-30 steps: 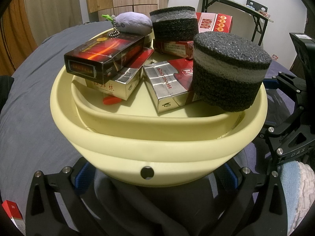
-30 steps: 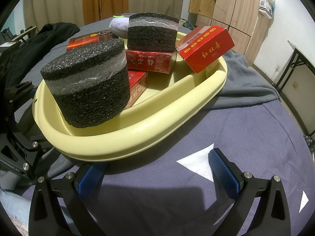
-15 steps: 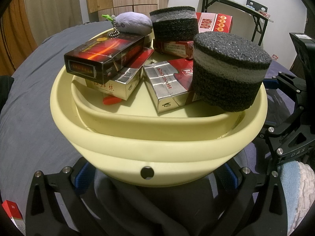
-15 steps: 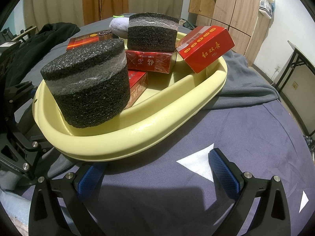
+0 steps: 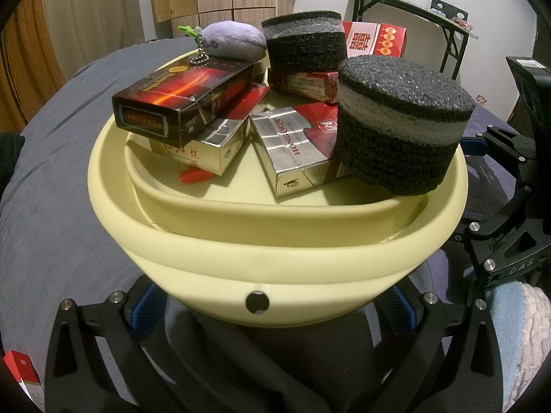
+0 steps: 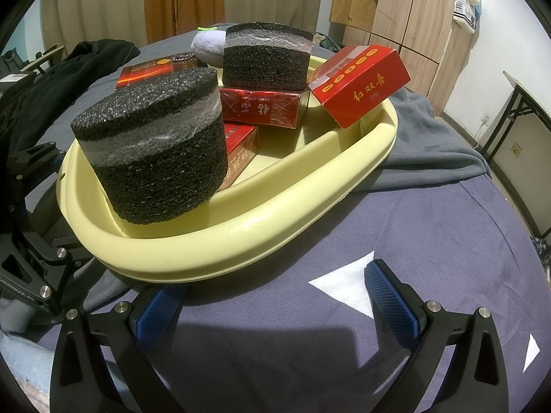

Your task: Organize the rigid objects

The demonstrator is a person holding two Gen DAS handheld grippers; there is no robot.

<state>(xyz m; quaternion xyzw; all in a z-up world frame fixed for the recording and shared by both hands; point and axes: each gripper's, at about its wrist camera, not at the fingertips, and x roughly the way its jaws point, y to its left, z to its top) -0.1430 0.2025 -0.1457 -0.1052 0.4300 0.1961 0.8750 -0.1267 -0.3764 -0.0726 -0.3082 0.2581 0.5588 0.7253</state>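
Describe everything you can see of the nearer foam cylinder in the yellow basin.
The nearer foam cylinder is a squat round block of coarse, speckled black foam with a paler grey band below its top. It sits tilted at the edge of the yellow basin, leaning over the inner rim, its side against the silver and red pack. Nothing holds it. Its underside is hidden.

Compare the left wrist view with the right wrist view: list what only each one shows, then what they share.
Only the left wrist view shows the silver-and-red pack, the small red piece on the basin floor, and a red pack lying outside. Only the right wrist view shows the white triangle on the bedcover and the black garment. Both show the yellow basin, two foam cylinders and the purple plush.
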